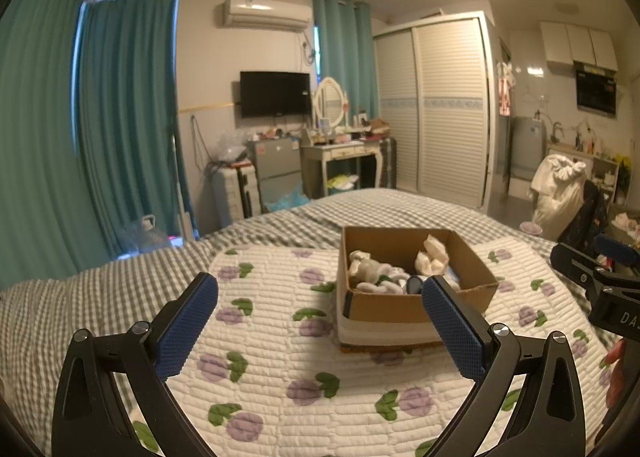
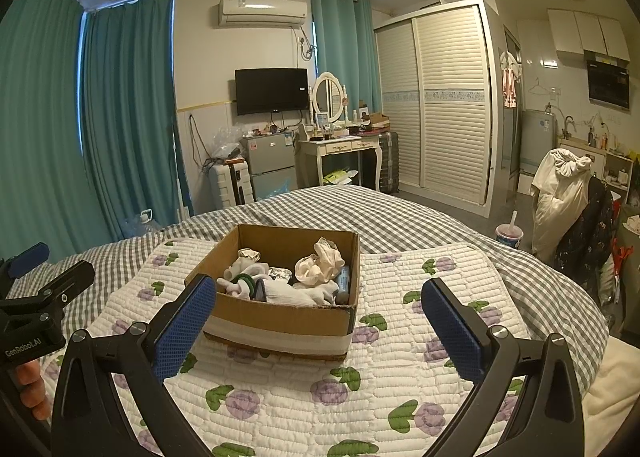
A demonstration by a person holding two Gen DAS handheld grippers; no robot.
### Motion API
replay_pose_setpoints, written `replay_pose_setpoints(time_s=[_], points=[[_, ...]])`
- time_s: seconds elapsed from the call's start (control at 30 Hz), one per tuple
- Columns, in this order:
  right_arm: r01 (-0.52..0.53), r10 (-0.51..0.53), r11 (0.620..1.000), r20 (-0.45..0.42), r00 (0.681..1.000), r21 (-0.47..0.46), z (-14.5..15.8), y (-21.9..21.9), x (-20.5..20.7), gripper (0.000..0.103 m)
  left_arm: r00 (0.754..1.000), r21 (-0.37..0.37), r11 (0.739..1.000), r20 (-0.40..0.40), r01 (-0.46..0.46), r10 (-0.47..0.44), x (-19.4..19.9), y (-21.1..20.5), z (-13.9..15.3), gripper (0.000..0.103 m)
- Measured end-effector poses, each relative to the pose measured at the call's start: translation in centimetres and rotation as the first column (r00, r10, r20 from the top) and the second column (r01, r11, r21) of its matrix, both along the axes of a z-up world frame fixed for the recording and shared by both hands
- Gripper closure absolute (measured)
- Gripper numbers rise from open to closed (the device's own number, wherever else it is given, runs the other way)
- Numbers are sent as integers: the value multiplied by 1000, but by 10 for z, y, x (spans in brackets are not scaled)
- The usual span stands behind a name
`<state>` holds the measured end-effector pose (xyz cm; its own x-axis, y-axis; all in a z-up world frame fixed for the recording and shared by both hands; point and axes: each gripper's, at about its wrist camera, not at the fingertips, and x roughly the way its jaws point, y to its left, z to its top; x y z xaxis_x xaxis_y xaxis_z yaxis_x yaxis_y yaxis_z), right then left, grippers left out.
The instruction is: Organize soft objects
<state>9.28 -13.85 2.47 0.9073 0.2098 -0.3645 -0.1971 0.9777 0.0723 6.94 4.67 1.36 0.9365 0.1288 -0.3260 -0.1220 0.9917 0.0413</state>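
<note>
A cardboard box (image 2: 280, 317) stands on a white quilted mat with purple flowers (image 2: 340, 389) on the bed. It holds several soft items: white socks (image 2: 296, 293), a cream bundle (image 2: 320, 267) and a dark green piece (image 2: 244, 280). The box also shows in the left wrist view (image 1: 384, 307), with its soft items (image 1: 372, 271). My left gripper (image 1: 320, 317) is open and empty, hovering short of the box, left of it. My right gripper (image 2: 320, 321) is open and empty, just in front of the box. Each gripper's body shows at the edge of the other's view.
The grey checked bedspread (image 2: 420, 217) lies under the mat. Beyond the bed are teal curtains (image 2: 128, 105), a small fridge (image 2: 270, 165), a dressing table (image 2: 340, 149), a wardrobe (image 2: 436, 97), and a chair with clothes (image 2: 560, 193). A drink cup (image 2: 509, 235) stands past the bed's right edge.
</note>
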Motion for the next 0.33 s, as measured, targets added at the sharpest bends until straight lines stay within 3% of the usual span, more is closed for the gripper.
replay_pose_setpoints(time_s=[0.33], points=[[12,-12,1000,-6,1000,4,-1,0,0,0,1000,-17,1000,-10,1,-1,2,2,-3,0]])
